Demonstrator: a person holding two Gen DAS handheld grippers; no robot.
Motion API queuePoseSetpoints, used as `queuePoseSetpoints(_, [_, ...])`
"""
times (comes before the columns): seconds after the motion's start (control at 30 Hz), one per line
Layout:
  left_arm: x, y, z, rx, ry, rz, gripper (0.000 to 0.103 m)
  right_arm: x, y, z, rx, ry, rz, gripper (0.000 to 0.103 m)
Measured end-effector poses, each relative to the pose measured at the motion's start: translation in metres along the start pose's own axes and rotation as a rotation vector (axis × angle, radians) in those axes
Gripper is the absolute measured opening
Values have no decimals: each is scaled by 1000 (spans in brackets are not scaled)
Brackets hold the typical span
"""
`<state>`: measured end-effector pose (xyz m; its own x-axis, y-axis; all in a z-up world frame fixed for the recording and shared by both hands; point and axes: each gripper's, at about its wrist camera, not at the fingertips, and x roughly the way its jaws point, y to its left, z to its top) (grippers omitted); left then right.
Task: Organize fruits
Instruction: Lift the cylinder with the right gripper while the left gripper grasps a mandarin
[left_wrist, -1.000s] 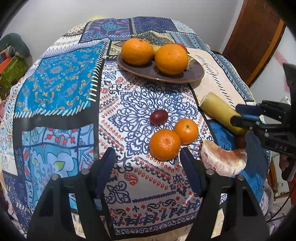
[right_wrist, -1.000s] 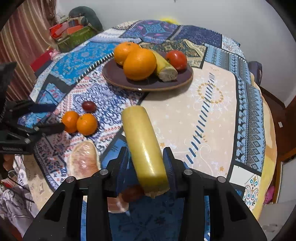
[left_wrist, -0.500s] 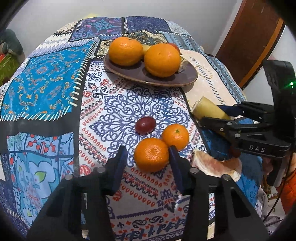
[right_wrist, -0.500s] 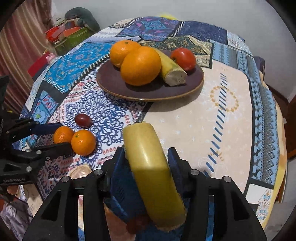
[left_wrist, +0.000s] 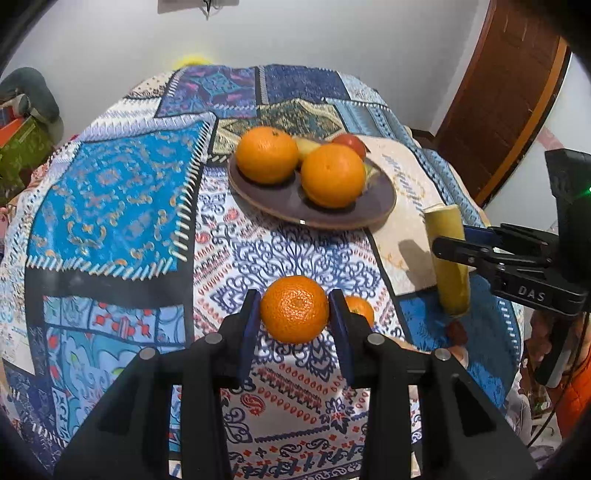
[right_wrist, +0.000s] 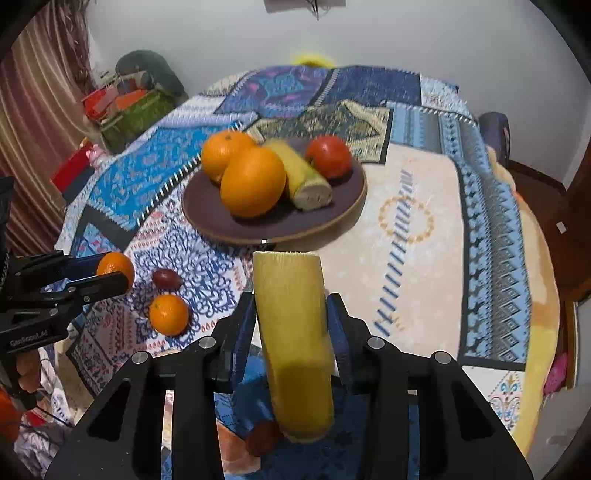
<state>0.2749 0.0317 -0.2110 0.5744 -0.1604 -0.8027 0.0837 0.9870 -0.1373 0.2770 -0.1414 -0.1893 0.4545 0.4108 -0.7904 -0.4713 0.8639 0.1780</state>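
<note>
Here the left gripper (left_wrist: 294, 314) is level above the tablecloth (left_wrist: 110, 192), clamping 1 mandarin (left_wrist: 294, 314). The right gripper (right_wrist: 291, 325) pinches an upright banana piece (right_wrist: 293, 332) before the plate (right_wrist: 207, 214).

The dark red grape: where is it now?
Right wrist view, left side: the grape lies on the tablecloth just above the loose mandarin.

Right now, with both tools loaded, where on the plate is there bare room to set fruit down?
The plate is bare along its near rim, in front of the big orange and the cut banana. Its far half is crowded: a second orange and a tomato sit there.
</note>
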Motion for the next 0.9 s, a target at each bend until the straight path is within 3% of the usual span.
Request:
queuePoseSetpoints(0.3, [-12,0,20,-2,-61,11,37,-25,4,17,-12,-81,-4,34])
queuePoseSetpoints(0.9, [-5,1,61,24,-134,41,37,-35,7,54,-9,-170,22,34])
